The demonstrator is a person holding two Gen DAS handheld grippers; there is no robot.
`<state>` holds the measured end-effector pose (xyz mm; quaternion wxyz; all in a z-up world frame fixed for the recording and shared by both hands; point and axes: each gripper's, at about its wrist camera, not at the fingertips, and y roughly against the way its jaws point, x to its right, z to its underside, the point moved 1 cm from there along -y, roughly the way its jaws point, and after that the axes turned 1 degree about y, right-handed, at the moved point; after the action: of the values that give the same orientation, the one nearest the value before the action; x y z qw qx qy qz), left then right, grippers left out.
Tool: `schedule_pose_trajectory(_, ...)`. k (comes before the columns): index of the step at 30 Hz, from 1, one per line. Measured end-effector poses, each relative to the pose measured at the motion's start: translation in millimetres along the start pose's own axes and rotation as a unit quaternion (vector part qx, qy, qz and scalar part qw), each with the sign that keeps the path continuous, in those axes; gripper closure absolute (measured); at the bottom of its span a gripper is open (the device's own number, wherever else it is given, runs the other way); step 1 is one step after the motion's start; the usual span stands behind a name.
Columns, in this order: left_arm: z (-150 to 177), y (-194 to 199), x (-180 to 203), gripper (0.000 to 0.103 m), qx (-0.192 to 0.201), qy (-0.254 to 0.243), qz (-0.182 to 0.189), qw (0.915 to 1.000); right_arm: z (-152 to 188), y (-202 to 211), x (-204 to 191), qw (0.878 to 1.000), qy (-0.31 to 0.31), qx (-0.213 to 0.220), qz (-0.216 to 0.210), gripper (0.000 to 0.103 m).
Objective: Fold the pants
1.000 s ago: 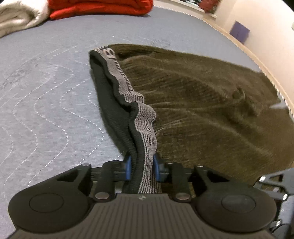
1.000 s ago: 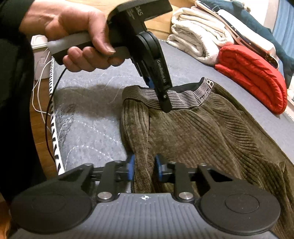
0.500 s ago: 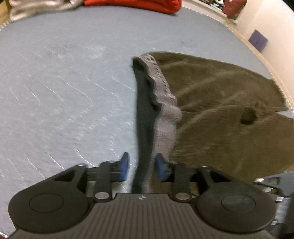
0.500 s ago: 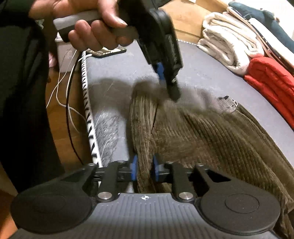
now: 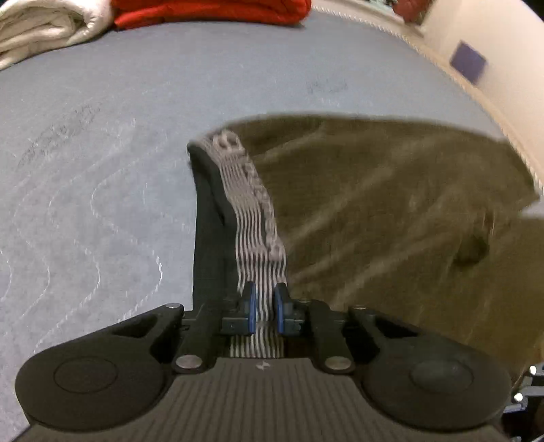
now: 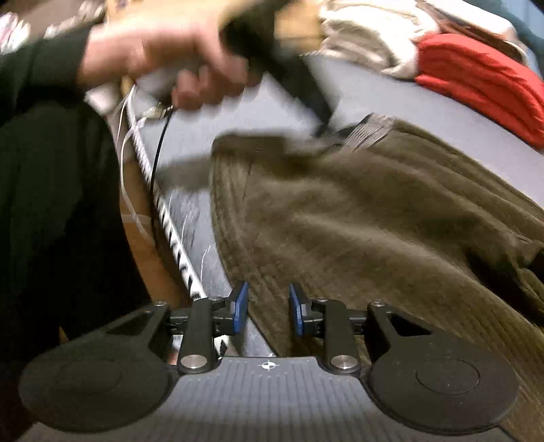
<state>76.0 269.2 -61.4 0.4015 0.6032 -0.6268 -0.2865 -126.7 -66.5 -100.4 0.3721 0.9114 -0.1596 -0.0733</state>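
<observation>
Olive corduroy pants lie on the grey quilted mattress, their grey striped waistband raised at one end. My left gripper is shut on that waistband and shows, blurred, in the right wrist view held by a hand. My right gripper stands with its jaws apart around the pants' side edge near the mattress's edge, and the cloth lies loose between the pads.
A red folded blanket and white folded towels lie at the far end of the mattress; they also show in the right wrist view. Cables hang at the mattress edge. A wall runs along the far side.
My right gripper's jaws have opened wider and let the pants' edge go. My left gripper, still holding the waistband, has pulled it taut and moved; both views are motion-blurred.
</observation>
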Motion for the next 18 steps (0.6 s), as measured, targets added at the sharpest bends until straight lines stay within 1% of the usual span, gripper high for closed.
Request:
schedule_pose_trajectory(1,-6,8,-2,0.089,0.019,0.019,-0.011,0.9996,-1,11,6,1.0,-0.02,0.017,0.004,0.074)
schedule_pose_trajectory(2,-13,18,-4,0.085,0.048,0.037,-0.019,0.998,-2,20,12,0.999,-0.036,0.031,0.009,0.072)
schedule_pose_trajectory(3,-21,26,-6,0.084,0.071,0.051,-0.012,0.9961,-3,29,20,0.997,-0.052,0.046,0.016,0.07)
schedule_pose_trajectory(5,-35,33,-8,0.075,0.107,0.075,-0.001,0.9915,-6,52,40,0.992,-0.087,0.081,0.038,0.051)
schedule_pose_trajectory(6,-46,32,-8,0.074,0.118,0.077,-0.007,0.99,-5,62,50,0.988,-0.104,0.097,0.053,0.046)
schedule_pose_trajectory(7,-53,28,-6,0.069,0.124,0.07,-0.011,0.9897,-4,73,63,0.983,-0.125,0.114,0.074,0.038)
schedule_pose_trajectory(8,-59,24,-2,0.063,0.128,0.06,-0.015,0.9899,-2,81,74,0.978,-0.142,0.124,0.093,0.034)
schedule_pose_trajectory(10,-72,7,2,0.056,0.135,0.046,-0.027,0.9895,2,93,98,0.968,-0.175,0.138,0.118,0.034)
schedule_pose_trajectory(12,-86,-14,-4,0.055,0.132,0.04,-0.033,0.9899,7,103,119,0.958,-0.205,0.146,0.139,0.034)
schedule_pose_trajectory(13,-90,-22,-5,0.053,0.13,0.042,-0.032,0.9901,9,107,128,0.954,-0.215,0.149,0.149,0.034)
schedule_pose_trajectory(14,-92,-29,-8,0.044,0.13,0.045,-0.032,0.99,12,113,138,0.948,-0.227,0.155,0.162,0.034)
schedule_pose_trajectory(15,-94,-38,-11,0.039,0.13,0.048,-0.034,0.9897,14,119,148,0.942,-0.239,0.158,0.173,0.034)
schedule_pose_trajectory(16,-97,-44,-11,0.032,0.129,0.048,-0.036,0.9897,17,123,155,0.938,-0.25,0.159,0.181,0.034)
schedule_pose_trajectory(17,-100,-50,-10,0.029,0.128,0.043,-0.039,0.9901,19,124,163,0.934,-0.26,0.16,0.187,0.034)
schedule_pose_trajectory(18,-102,-59,-10,0.029,0.126,0.035,-0.044,0.9904,21,125,169,0.931,-0.268,0.16,0.19,0.034)
